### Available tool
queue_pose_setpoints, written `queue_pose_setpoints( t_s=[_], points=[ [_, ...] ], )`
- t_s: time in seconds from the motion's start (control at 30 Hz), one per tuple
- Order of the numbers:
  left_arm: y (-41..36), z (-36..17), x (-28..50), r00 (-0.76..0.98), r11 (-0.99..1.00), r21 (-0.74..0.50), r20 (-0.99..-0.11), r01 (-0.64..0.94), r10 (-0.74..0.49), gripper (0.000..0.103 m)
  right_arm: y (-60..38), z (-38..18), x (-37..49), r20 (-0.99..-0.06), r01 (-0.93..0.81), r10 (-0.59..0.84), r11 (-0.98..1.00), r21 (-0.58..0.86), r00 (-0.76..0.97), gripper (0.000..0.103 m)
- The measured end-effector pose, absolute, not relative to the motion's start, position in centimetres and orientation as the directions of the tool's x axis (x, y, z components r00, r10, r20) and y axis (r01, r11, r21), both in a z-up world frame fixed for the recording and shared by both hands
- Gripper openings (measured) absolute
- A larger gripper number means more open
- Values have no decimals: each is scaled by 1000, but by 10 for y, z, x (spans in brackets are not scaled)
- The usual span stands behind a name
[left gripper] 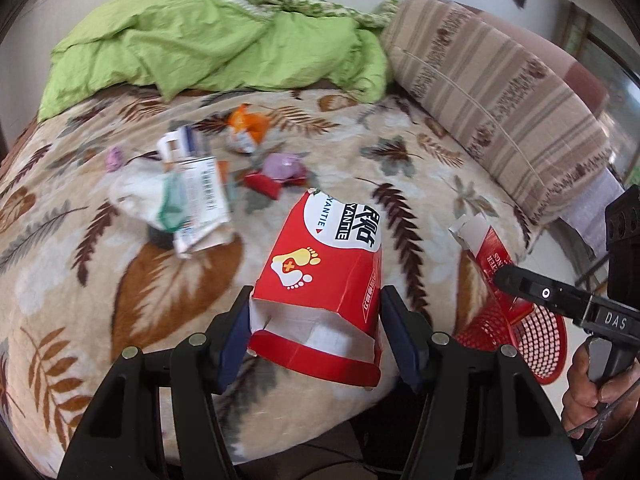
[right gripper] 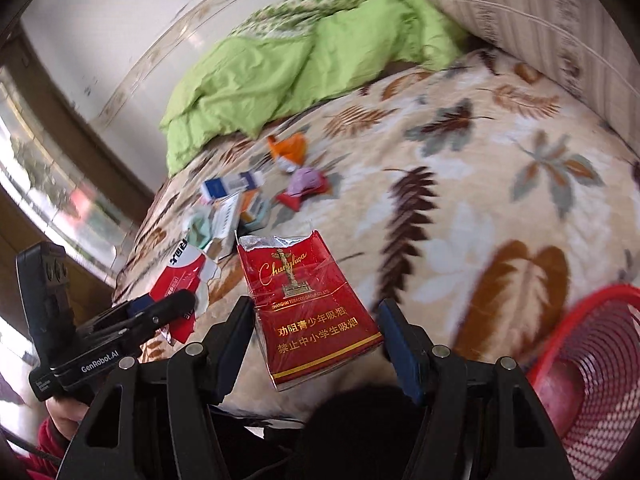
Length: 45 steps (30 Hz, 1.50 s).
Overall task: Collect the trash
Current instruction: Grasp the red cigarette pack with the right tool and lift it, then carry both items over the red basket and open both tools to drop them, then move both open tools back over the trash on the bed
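A bed [left gripper: 400, 208] covered by a beige blanket printed with brown and grey leaves fills both wrist views. The landmark is a red plastic mesh basket [left gripper: 536, 344] sitting at the bed's near edge.

The left gripper [left gripper: 316, 340] has its jaws pinching a torn red and white paper box [left gripper: 320, 276], held above the blanket just to the left of the basket. The box shows white footprints with a red cross, large Chinese characters and the partly cut-off letters "YANTIE". Its torn open end faces the camera.

The right gripper [right gripper: 316, 344] has its jaws clamped on a red cigarette pack [right gripper: 308, 304], also raised over the blanket, left of the basket in its own view. Gold script reads "Chunghwa", with small print "SHANGHAI TOBACCO GROUP CO., LTD." and two lines of gold Chinese warning text. Its top is ripped open, showing silver foil.

In the left wrist view the right gripper's black body carries the letters "DAS", and a hand [left gripper: 592, 392] grips its handle, directly over the basket. In the right wrist view the left gripper's body reads "GenRobot.AI".

Farther from the basket, mid-bed, lies a heap of litter [left gripper: 192, 196]: white printed packaging, a blue and white carton, an orange wrapper [left gripper: 248, 124], and pink and red wrappers; their print is too blurred to read. Beyond that are a crumpled green quilt [left gripper: 208, 44] and a striped beige pillow [left gripper: 496, 92].
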State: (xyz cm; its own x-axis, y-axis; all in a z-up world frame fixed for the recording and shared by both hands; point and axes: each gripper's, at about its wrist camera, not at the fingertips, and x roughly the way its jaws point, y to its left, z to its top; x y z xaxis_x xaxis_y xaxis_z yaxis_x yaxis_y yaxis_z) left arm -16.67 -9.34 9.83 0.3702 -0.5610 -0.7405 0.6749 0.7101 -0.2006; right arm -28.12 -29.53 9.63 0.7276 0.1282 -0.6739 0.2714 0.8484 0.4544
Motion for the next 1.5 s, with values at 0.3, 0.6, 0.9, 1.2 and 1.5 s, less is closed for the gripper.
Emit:
queue_pose_setpoints(
  t_s=[0.3,0.6,0.9,1.2,1.5],
  points=[
    [-182,116,-222,226,518,-194,-736,833,-638,61,-368,110,-376,-663,468,-41,741,482,747,68],
    [-271,109,-282,37,327,-234,-761,916,-648,62,-426,108,-460,-679,634,-197,601,486,707,68],
    [-321,93,-319,-44,240,-244,-782,939,-622,72,-450,100,-488,-703,706,-262,536,463,661,74],
    [-297,103,-296,-13,303,-273,-762,913,-647,77,-449,105,-483,-681,684,-262,555,473,684,74],
    [-238,115,-252,124,436,-241,-743,867,-657,77,-415,107,-432,-669,587,-166,657,473,724,74]
  ],
)
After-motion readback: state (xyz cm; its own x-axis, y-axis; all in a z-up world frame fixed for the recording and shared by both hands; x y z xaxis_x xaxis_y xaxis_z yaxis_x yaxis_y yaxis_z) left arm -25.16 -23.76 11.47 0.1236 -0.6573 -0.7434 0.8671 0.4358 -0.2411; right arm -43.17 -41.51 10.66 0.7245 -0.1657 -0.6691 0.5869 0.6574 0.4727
